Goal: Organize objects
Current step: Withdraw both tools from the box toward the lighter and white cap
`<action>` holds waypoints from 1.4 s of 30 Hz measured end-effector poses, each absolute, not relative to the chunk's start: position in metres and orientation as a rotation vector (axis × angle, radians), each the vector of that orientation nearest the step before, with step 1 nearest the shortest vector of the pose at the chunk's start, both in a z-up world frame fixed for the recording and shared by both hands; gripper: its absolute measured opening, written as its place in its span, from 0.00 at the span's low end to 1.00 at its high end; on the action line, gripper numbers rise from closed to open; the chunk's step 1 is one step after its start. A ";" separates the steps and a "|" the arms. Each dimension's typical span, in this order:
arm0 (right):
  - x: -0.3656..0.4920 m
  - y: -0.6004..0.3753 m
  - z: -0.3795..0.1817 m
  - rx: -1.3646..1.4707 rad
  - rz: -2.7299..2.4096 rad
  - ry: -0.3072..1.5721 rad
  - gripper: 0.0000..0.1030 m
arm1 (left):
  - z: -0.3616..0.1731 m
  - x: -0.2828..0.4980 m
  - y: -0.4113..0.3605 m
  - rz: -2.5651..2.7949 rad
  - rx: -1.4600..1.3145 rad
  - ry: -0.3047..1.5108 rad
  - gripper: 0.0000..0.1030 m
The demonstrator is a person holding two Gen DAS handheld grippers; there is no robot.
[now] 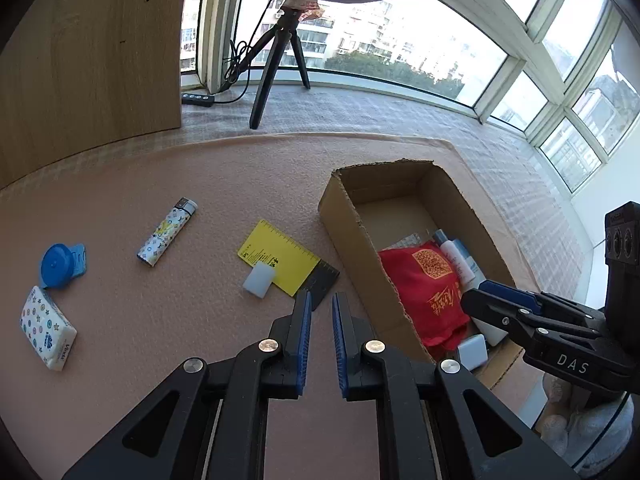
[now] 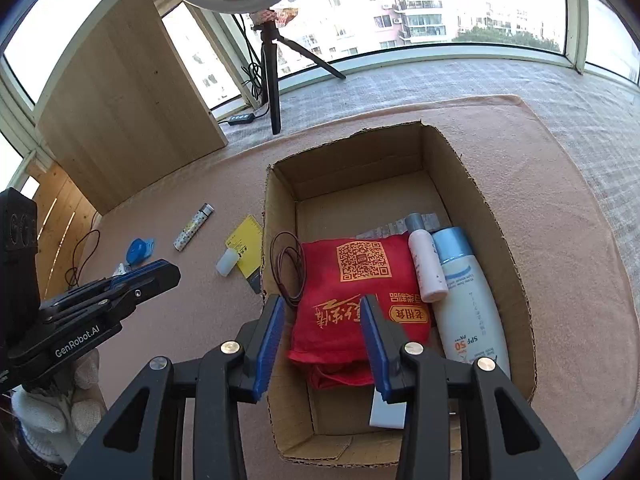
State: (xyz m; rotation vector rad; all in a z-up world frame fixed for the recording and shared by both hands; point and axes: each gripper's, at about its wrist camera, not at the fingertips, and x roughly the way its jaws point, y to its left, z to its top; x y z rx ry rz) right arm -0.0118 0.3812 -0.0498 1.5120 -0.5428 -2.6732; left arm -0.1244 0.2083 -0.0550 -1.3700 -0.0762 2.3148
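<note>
Above box [image 2: 504,240] | right gripper [image 2: 324,344] wide, empty | left gripper [image 1: 320,340] narrow gap, empty

We see bright daylight flooding from the windows [image 1: 400,40] at top, overexposed there; fisheye bending and dark vignetting at corners; focus sharp.

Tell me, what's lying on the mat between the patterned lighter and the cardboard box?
A yellow ruler card with a small white block on its near edge lies between the lighter and the box, clearest in the left wrist view.
</note>
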 end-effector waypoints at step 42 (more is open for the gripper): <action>-0.048 0.261 -0.056 1.491 -2.568 -0.543 0.39 | -0.069 -0.140 0.034 2.450 -1.465 -0.276 0.37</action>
